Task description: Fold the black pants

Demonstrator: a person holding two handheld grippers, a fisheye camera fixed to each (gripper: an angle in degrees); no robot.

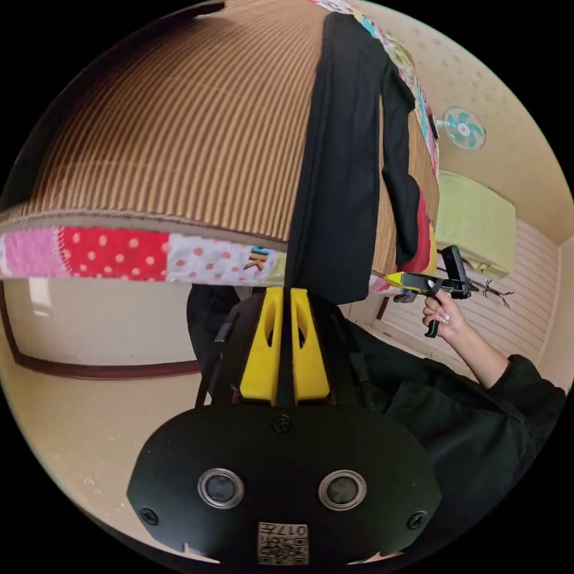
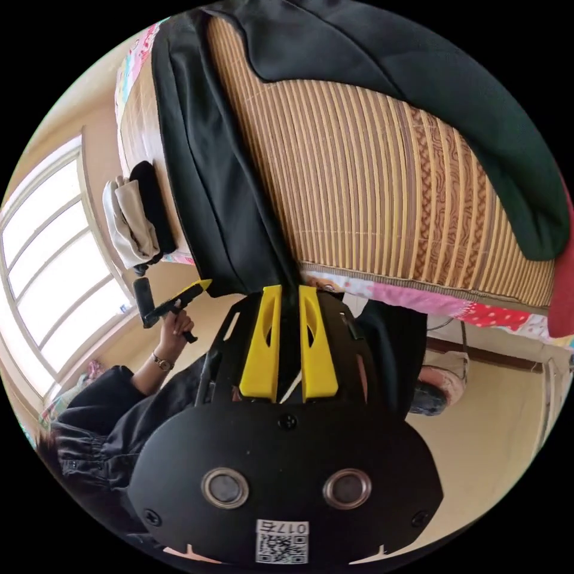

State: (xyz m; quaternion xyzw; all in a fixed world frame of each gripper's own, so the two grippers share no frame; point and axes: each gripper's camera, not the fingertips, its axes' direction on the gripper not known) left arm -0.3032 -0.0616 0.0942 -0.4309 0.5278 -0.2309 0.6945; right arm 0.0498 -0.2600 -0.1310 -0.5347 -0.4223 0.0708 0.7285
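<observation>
1. Left gripper [image 1: 285, 299]: jaws clamped on pants [image 1: 341, 179] edge, frame centre.
2. Right gripper [image 2: 289, 296]: jaws clamped on the pants' other edge.
3. Pants lie stretched over striped mat [image 1: 179, 131] on the bed, running to upper frame.

- The black pants [image 1: 344, 173] are plain dark cloth, stretched long across the striped woven mat [image 1: 179, 131].
- Their near edge hangs past the mat's border.
- In the right gripper view a lengthwise fold shows in them [image 2: 209, 173].

Matt black cloth pants [image 1: 341, 167] lie on a ribbed, seemingly woven-bamboo mat [image 1: 179, 137].
</observation>
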